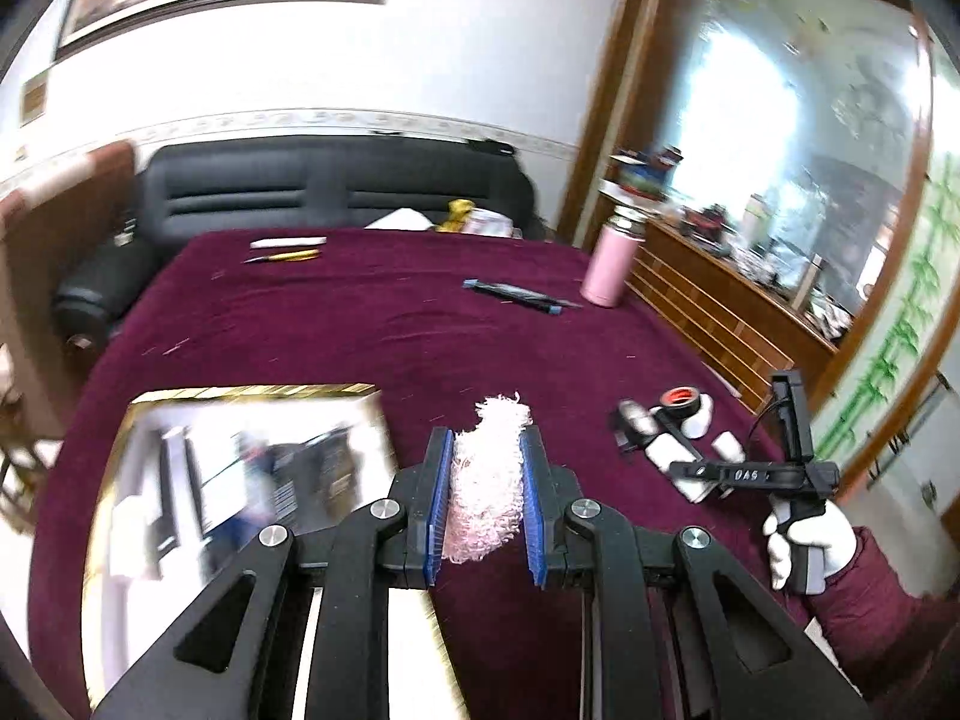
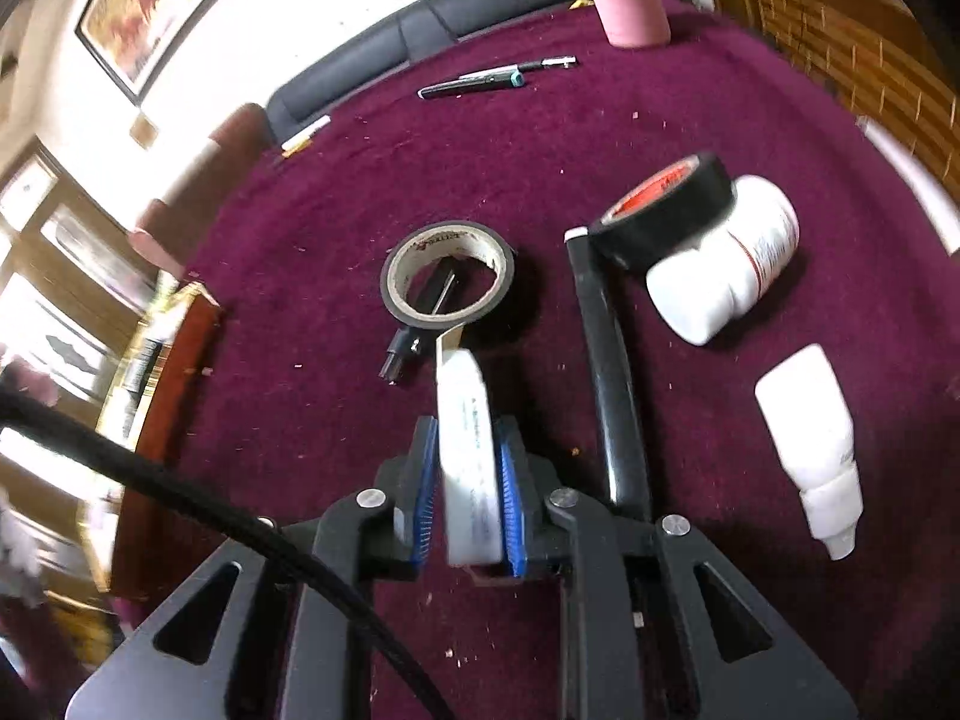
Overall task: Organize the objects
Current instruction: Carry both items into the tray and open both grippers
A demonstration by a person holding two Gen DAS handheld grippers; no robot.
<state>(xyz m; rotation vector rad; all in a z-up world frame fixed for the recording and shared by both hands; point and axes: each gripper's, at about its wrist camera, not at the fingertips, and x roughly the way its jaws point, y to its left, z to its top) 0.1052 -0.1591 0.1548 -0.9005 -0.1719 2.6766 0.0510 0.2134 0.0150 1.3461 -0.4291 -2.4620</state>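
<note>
Pink and fluffy, the soft cloth (image 1: 487,474) sits squeezed between the blue pads of the left gripper (image 1: 485,480), up above the dark red tablecloth (image 1: 372,324). It looks very light and squashy, so it should bend and flop, and I think a hold around its thick middle is best, because a loose end could slip out. The jaws of the left gripper are partly closed, just wide enough for the cloth, and the pads press on both of its sides. A mirror with a gold frame (image 1: 252,391) lies on the tablecloth just to the left of the cloth. The right gripper (image 2: 467,474) holds a thin white roll of tape (image 2: 469,462) standing on its edge, with the pads tight against its two flat faces. That roll looks stiff and smooth, so it might slide if the squeeze gets weak. Just past the white roll, a black tape ring (image 2: 447,276) lies flat on the tablecloth over a small black tool I cannot name. To the right of the white roll are a long black bar (image 2: 606,372), another black tape roll (image 2: 666,213) leaning on a white bottle (image 2: 729,258), and a smaller white bottle (image 2: 810,444) lying down.
</note>
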